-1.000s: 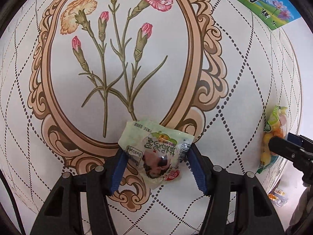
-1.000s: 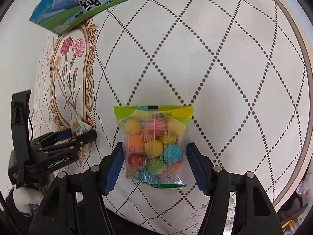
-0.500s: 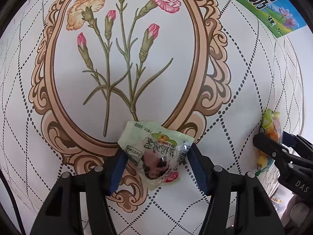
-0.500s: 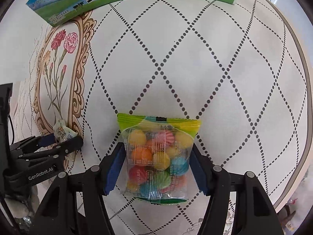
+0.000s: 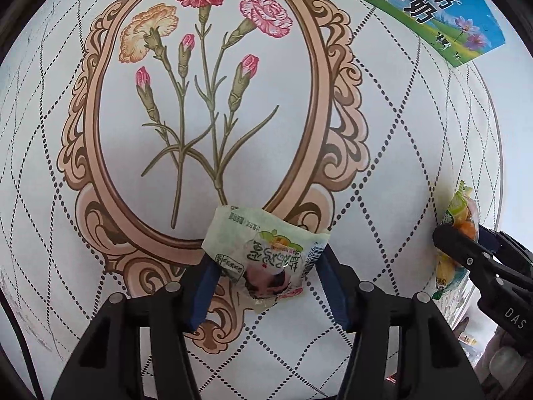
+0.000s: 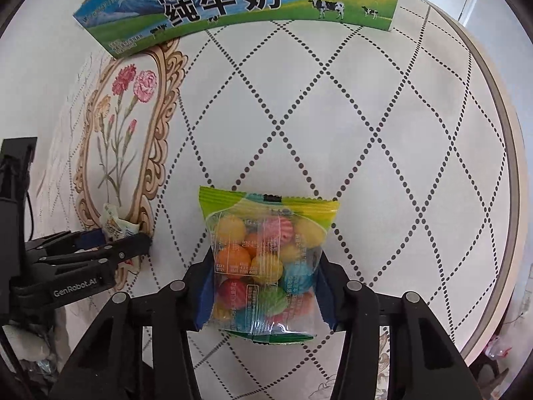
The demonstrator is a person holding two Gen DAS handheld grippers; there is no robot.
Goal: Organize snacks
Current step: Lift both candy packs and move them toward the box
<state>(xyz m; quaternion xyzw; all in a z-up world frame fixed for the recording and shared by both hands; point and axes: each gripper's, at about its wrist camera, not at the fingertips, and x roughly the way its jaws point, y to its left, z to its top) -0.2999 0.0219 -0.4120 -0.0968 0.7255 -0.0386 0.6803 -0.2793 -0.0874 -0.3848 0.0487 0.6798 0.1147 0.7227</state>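
Observation:
My left gripper (image 5: 266, 266) is shut on a small pale green snack packet (image 5: 263, 253) and holds it over the carnation print on the tablecloth. My right gripper (image 6: 265, 273) is shut on a clear bag of coloured candy balls (image 6: 266, 260) with a green top edge. In the right wrist view the left gripper (image 6: 110, 243) shows at the left with its packet (image 6: 115, 225). In the left wrist view the right gripper (image 5: 479, 253) and its candy bag (image 5: 461, 210) show at the right edge.
A blue and green milk carton box (image 6: 233, 3) stands at the far side of the table, also seen in the left wrist view (image 5: 416, 3). The round table rim (image 6: 509, 166) curves along the right. Small items (image 5: 466, 336) lie beyond the table's near right edge.
Both grippers have moved forward toward the milk box with their packets still held. The box looms larger in both views.

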